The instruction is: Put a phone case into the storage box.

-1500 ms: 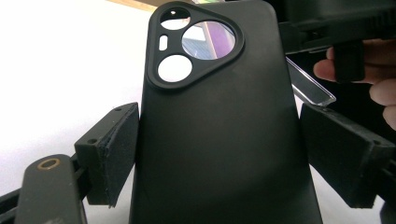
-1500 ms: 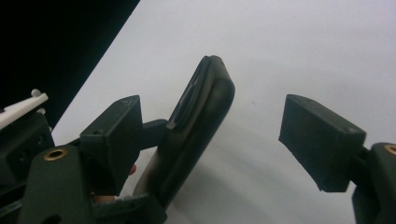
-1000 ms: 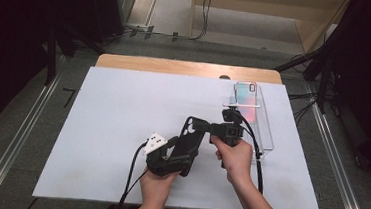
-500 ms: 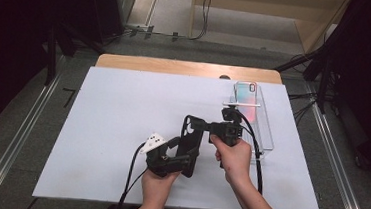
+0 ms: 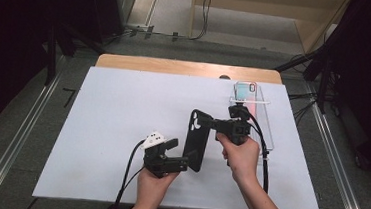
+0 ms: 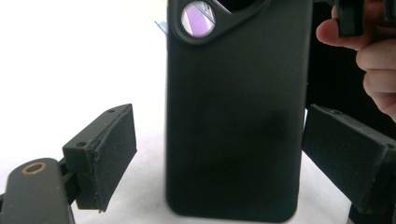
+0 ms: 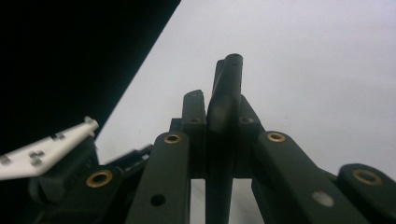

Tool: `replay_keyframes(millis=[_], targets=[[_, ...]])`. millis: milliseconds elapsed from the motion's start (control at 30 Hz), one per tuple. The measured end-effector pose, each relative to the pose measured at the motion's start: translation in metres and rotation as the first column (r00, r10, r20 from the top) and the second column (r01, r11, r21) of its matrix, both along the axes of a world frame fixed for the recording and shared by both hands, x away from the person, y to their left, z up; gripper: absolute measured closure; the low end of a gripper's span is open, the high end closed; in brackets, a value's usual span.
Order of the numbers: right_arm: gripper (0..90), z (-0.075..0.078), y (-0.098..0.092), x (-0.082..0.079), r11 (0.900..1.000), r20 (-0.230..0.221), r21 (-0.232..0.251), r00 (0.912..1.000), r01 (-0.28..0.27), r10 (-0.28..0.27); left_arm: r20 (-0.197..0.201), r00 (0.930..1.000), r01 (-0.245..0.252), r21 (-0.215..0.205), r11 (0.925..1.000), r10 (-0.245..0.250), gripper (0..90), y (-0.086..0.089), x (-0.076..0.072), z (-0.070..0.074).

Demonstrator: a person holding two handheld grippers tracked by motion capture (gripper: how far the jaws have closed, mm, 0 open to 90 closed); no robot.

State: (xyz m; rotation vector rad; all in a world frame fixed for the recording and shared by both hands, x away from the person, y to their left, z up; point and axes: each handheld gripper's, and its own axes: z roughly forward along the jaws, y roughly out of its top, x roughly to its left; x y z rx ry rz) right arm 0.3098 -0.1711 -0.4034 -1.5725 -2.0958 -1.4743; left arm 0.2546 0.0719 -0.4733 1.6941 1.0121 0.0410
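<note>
A black phone case (image 5: 197,141) hangs upright above the white table top (image 5: 112,114), its camera hole at the far end. My right gripper (image 5: 213,122) is shut on the case's upper edge, and in the right gripper view the case's thin edge (image 7: 225,100) sits clamped in that gripper (image 7: 223,116). My left gripper (image 5: 181,159) is at the case's lower end. In the left gripper view the case (image 6: 233,121) stands in the left gripper (image 6: 229,156), whose pads (image 6: 109,158) are spread, with a gap on each side. So it is open.
A clear tray (image 5: 267,126) lies at the right back of the table, with a pale phone (image 5: 247,92) in it and a white stick (image 5: 254,102) across it. Cables trail from both grippers towards the front edge. A wooden strip (image 5: 186,67) borders the far side.
The case and my right gripper have shifted slightly to the right. My left hand has stayed about where it was.
</note>
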Motion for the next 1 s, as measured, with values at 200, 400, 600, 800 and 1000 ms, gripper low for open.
replay_keyframes(millis=[200, 400, 600, 800, 1000], targets=[[77.8, 0.003, -0.005, -0.007, 0.992, 0.101, -0.075, 0.9893, -0.098, 0.105, -0.015, 0.9959, 0.089, 0.046, 0.9950, -0.089, 13.7, 0.007, 0.007, 0.014], [77.8, 0.006, -0.012, -0.012, 0.974, 0.206, -0.084, 0.9523, -0.213, 0.226, -0.029, 0.9799, 0.199, 0.074, 0.9772, -0.198, 15.4, 0.016, 0.018, 0.025], [77.8, 0.005, -0.014, -0.012, 0.944, 0.240, -0.080, 0.9132, -0.319, 0.329, -0.007, 0.9596, 0.281, 0.063, 0.9576, -0.281, 17.1, 0.027, 0.029, 0.034], [77.7, 0.001, -0.016, -0.009, 0.909, 0.248, -0.063, 0.8759, -0.412, 0.414, 0.002, 0.9222, 0.386, 0.061, 0.9205, -0.387, 19.3, 0.035, 0.043, 0.040], [77.7, -0.002, -0.014, -0.009, 0.869, 0.256, -0.087, 0.8323, -0.487, 0.492, 0.021, 0.8758, 0.480, 0.073, 0.8744, -0.482, 19.3, 0.041, 0.053, 0.044]])
